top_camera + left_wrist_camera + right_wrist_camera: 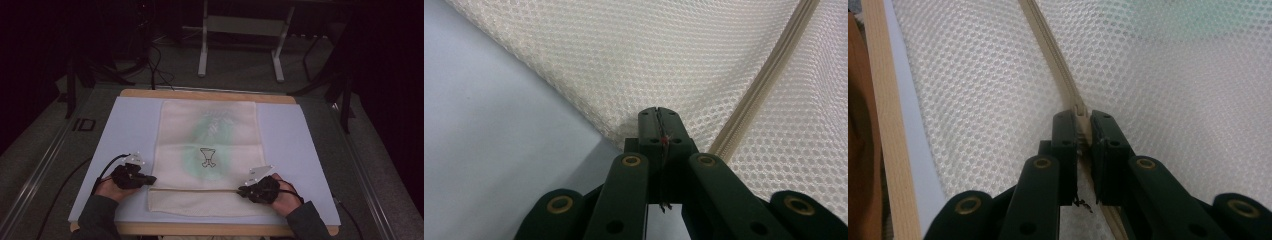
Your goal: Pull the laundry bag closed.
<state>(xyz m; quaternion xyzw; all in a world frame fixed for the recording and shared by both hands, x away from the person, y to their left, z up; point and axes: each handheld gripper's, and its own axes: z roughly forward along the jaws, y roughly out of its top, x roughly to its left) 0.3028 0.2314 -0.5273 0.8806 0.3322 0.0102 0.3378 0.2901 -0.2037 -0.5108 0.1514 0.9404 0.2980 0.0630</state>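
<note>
Mesh bag [207, 150] on blue mat [125, 130]; right tongs [1083, 125] pinch zipper pull [1081, 112].

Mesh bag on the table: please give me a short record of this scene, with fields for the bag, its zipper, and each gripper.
bag: cream mesh bag, lying flat on a pale blue mat
contents: something green shows through the mesh
zipper: runs across the bag near its near end
left gripper: shut on the bag's left edge, beside the zipper's end
right gripper: shut on the zipper pull
</note>
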